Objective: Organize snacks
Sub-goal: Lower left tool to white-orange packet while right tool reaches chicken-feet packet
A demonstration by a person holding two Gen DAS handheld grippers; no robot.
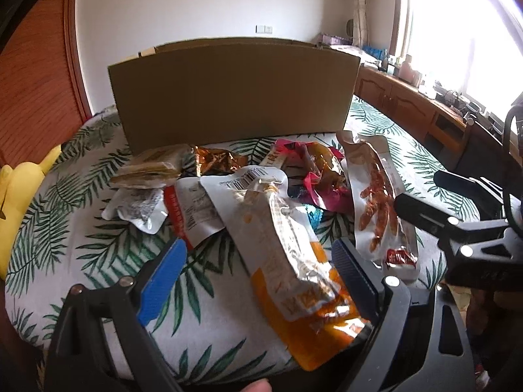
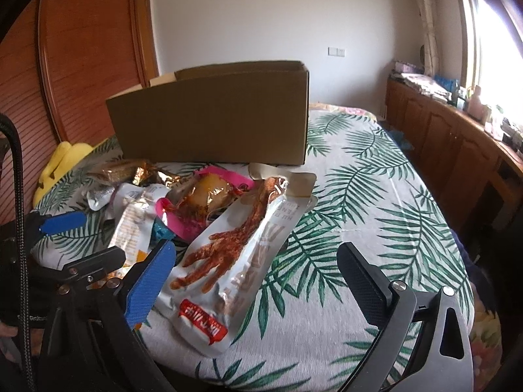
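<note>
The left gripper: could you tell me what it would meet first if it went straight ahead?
Most likely the orange-and-silver snack pouch, which already lies between the open jaws of the left gripper; depth is unclear.

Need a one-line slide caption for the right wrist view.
Right gripper, jaws open, over a chicken-foot snack pack on the leaf-print sheet, cardboard box behind.

Bedroom in a home. A bed (image 2: pixel 376 196) with a leaf-patterned cover carried a cardboard box (image 2: pixel 212 124) and snack packets (image 1: pixel 281 241). A yellow plush toy (image 2: pixel 60 166) lay beside wooden wardrobe doors (image 2: pixel 81 65). Low wooden cabinets (image 2: pixel 451 140) stood under a curtained window (image 1: pixel 457 26), their tops cluttered with small household items.
</note>
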